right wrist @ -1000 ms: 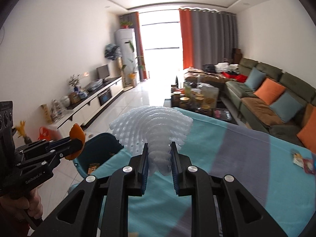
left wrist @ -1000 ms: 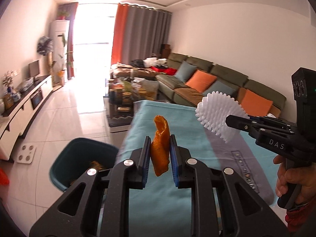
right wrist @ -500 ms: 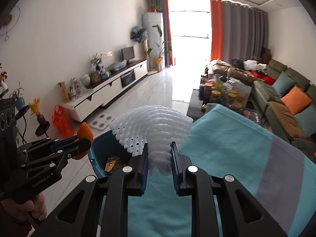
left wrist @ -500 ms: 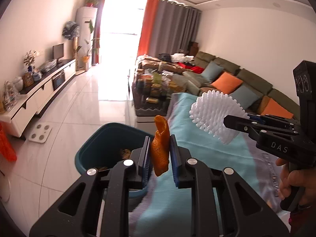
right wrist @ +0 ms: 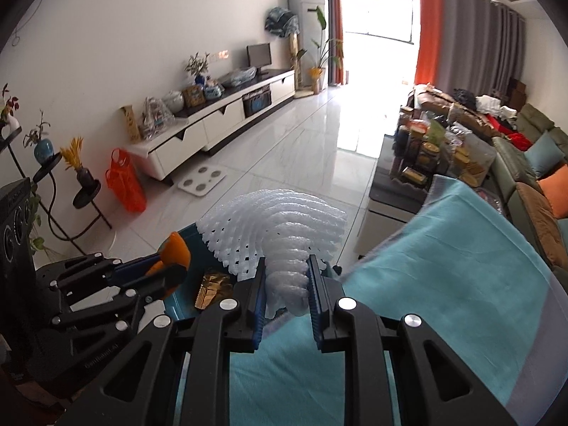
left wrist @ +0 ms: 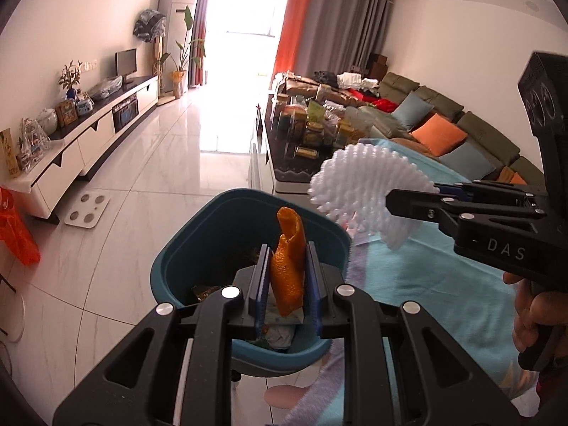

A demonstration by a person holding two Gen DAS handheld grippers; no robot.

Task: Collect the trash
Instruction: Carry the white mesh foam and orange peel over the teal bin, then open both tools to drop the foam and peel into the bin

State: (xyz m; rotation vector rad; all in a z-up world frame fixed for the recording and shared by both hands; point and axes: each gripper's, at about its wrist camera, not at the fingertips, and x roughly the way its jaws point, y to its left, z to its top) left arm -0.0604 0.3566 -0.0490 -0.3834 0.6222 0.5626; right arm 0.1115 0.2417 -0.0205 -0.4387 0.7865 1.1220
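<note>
Above the bin, fingers clamp orange peel.

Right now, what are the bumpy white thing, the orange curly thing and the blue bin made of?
White net: soft foam mesh, probably fruit padding, full of holes.
Orange strip: looks like dried citrus peel, pitted and curled.
Bin: likely plastic, smooth teal with a slight sheen.

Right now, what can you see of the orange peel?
The peel is one curled strip, bright orange with a pitted rind, its top end rolled into a loose tube. It stands roughly upright, pinched at its lower half between the blue pads of the left tongs, top poking above them. It hangs over the open teal bin, touching nothing else. The right view shows it side-on at the tong tips.
</note>
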